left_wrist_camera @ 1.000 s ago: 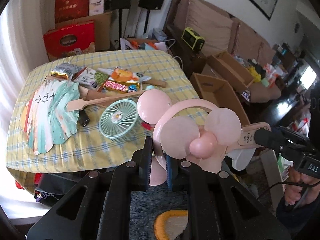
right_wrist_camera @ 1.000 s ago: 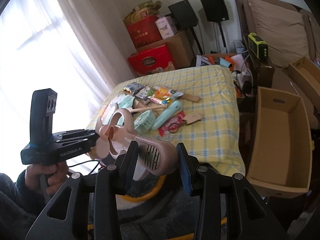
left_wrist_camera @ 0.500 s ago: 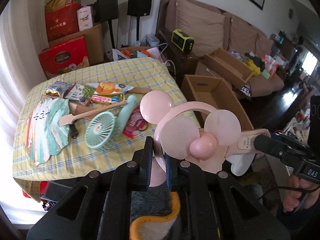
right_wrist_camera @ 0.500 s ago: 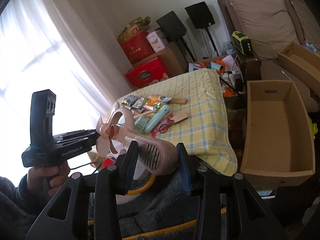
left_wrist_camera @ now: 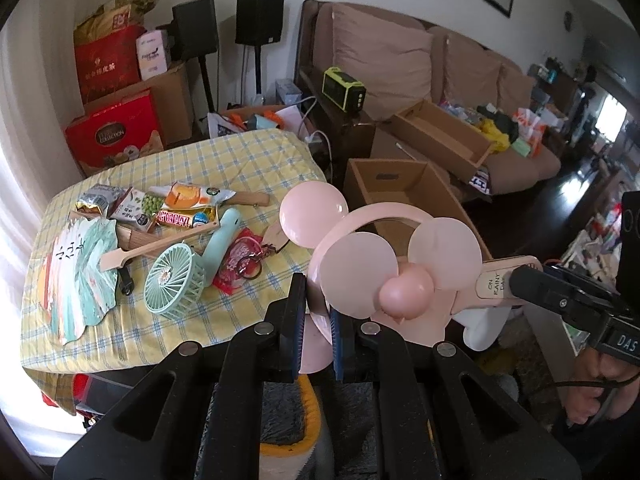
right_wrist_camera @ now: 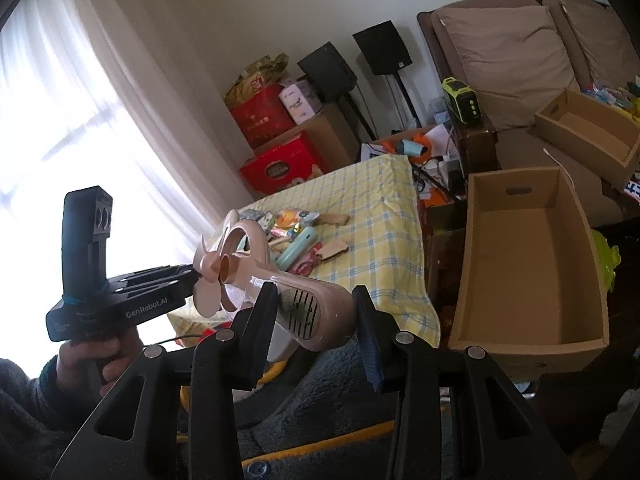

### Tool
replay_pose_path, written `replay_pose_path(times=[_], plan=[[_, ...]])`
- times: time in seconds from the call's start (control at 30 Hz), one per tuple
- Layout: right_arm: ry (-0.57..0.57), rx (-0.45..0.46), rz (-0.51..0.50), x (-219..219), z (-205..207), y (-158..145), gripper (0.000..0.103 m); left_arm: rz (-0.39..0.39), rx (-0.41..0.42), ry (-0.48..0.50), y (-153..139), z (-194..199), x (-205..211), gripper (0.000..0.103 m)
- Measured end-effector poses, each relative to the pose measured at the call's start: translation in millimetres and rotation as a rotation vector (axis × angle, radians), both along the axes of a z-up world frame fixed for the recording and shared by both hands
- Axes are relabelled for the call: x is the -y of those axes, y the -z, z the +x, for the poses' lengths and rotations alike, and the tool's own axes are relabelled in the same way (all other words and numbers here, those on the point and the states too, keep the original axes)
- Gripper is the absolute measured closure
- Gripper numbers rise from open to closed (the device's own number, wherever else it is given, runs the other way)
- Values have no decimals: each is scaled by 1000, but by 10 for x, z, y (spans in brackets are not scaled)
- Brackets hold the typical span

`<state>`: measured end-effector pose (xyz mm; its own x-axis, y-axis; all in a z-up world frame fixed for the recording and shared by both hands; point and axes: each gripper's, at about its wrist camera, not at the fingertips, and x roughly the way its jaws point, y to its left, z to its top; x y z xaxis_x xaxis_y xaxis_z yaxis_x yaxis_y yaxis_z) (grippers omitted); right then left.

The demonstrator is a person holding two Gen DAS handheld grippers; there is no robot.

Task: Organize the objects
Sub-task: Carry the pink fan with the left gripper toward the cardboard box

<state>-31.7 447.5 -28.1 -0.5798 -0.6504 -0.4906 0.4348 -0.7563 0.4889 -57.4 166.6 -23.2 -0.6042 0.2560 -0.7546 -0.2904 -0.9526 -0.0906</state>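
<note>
- The left tool (left_wrist_camera: 318, 320) is narrowed on a pink blade at the lower edge of the pink handheld fan (left_wrist_camera: 394, 276), which is held in the air in front of the worktop (left_wrist_camera: 256, 160), off its near right corner.
- The right tool (right_wrist_camera: 316, 328) has its fingers to either side of the fan's vented handle (right_wrist_camera: 308, 312); the left finger (right_wrist_camera: 260, 320) touches it, while a gap shows at the right finger (right_wrist_camera: 368, 328), so I cannot tell whether the grip is firm.
- The fan spans both tools, blades toward the left one, handle toward the right one.
- Beyond, on the yellow checked worktop, a mint handheld fan (left_wrist_camera: 176, 276) lies near the front edge, with a paper fan (left_wrist_camera: 76, 276) at the left edge.
- Snack packets (left_wrist_camera: 160, 208) sit toward the middle, and a red packet (left_wrist_camera: 238, 260) lies just right of the mint fan.
- An open cardboard box (right_wrist_camera: 532, 256) stands off the worktop's right edge.
</note>
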Motion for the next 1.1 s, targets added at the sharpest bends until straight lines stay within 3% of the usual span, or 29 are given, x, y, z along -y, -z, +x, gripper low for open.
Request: replay_pose_path(times=[0.3, 0.83, 1.1], plan=[[9, -15, -20, -93, 53, -59, 64, -10, -40, 21, -124, 15, -117, 94], [133, -46, -48, -655, 103, -204, 64, -6, -101, 135, -284, -72, -737, 93], [175, -44, -41, -848, 105, -222, 65, 13, -79, 163, -229, -101, -944, 93]])
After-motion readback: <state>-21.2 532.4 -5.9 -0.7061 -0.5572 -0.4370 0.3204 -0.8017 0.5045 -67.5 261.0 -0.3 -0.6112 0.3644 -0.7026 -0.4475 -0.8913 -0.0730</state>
